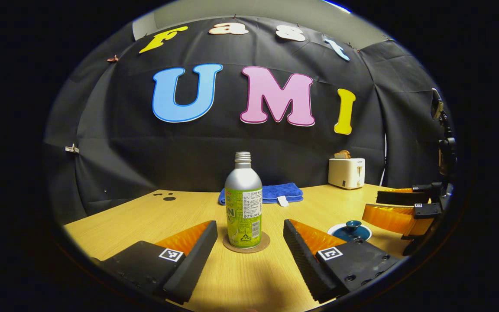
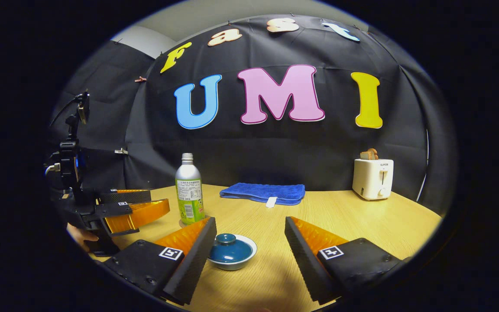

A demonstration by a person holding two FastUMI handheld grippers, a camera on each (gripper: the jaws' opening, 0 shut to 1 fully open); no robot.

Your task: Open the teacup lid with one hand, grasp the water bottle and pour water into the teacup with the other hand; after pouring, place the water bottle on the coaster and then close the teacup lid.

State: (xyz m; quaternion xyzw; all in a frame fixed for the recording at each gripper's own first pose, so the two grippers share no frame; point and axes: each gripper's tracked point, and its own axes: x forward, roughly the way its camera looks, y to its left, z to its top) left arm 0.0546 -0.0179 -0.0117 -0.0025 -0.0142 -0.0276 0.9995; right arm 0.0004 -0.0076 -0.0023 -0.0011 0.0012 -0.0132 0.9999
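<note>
My left gripper [image 1: 250,232] hangs spread wide, both fingers apart from the silver aluminium water bottle with the green label [image 1: 243,199], which stands upright on the round brown cork coaster [image 1: 246,244] between them. My right gripper [image 2: 250,232] is equally agape, its left finger just beside the teal-lidded white teacup [image 2: 231,251], right of the bottle. Behind the bottle lies a folded blue towel [image 1: 275,193] on the light wooden table [image 1: 241,281].

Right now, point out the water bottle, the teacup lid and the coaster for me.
water bottle [image 1: 243,203]: left gripper view, on its label.
teacup lid [image 2: 231,248]: right gripper view, on the blue dome below the knob.
coaster [image 1: 262,245]: left gripper view, on its bare right rim.
</note>
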